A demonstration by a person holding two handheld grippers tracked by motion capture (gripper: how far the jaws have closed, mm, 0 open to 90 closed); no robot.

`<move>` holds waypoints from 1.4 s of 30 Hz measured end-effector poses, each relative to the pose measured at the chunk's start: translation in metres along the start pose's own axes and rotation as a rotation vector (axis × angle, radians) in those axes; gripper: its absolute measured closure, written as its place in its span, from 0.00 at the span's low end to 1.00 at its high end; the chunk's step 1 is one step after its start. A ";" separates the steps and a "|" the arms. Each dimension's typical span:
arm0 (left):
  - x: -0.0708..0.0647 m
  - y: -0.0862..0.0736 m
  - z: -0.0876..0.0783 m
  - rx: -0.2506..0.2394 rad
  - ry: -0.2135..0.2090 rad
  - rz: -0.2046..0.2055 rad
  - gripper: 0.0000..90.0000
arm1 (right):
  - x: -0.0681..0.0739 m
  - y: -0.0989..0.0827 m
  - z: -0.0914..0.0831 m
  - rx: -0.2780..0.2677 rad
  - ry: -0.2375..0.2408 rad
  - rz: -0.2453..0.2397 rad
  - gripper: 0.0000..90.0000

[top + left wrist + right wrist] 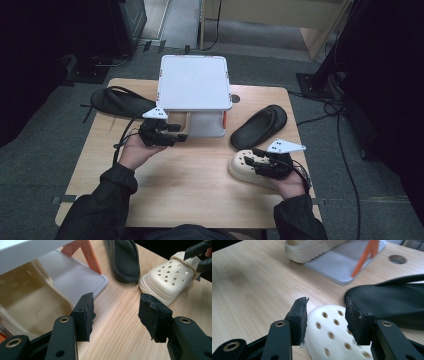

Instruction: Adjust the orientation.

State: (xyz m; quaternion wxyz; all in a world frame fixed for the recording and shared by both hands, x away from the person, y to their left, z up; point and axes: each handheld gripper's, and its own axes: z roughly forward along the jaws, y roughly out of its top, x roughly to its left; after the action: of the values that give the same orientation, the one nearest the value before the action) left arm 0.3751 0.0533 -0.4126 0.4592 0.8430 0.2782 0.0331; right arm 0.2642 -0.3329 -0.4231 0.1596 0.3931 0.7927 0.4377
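Observation:
A cream clog with holes in its toe lies at the table's front right. My right gripper hovers over it, open, its jaws either side of the perforated upper; whether they touch it is unclear. A second cream clog sits on the lower shelf of a white two-tier rack. My left gripper is held at that shelf's front edge, open with nothing between its jaws. The left gripper view also catches the first clog and the right gripper at its heel.
One black flip-flop lies right of the rack, close behind the clog. Another black flip-flop lies at the back left. The rack has orange struts. A round hole is cut in the tabletop. Cables run across the floor at the right.

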 end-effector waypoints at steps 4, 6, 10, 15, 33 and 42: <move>0.000 0.000 -0.001 -0.013 0.002 0.002 0.51 | -0.009 -0.007 -0.014 0.009 -0.054 -0.002 0.59; 0.001 0.000 -0.002 -0.015 0.001 -0.003 0.51 | -0.013 -0.011 -0.021 0.003 -0.066 0.015 0.59; 0.001 0.000 0.000 -0.004 0.003 0.001 0.51 | -0.018 -0.018 -0.029 0.004 -0.066 0.045 0.57; 0.002 0.000 -0.001 -0.004 0.007 0.005 0.51 | -0.018 -0.023 -0.034 -0.010 -0.086 0.043 0.58; 0.004 -0.002 -0.002 -0.007 0.008 0.002 0.54 | -0.017 -0.049 -0.006 0.172 -0.003 0.027 0.71; 0.004 -0.001 -0.004 -0.001 -0.007 -0.006 0.60 | -0.019 -0.045 -0.004 0.163 0.075 0.087 0.83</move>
State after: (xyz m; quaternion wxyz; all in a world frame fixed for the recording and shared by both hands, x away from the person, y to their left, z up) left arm 0.3766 0.0585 -0.4125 0.4605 0.8421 0.2791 0.0292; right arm 0.2523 -0.3641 -0.4593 0.0785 0.4221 0.8133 0.3927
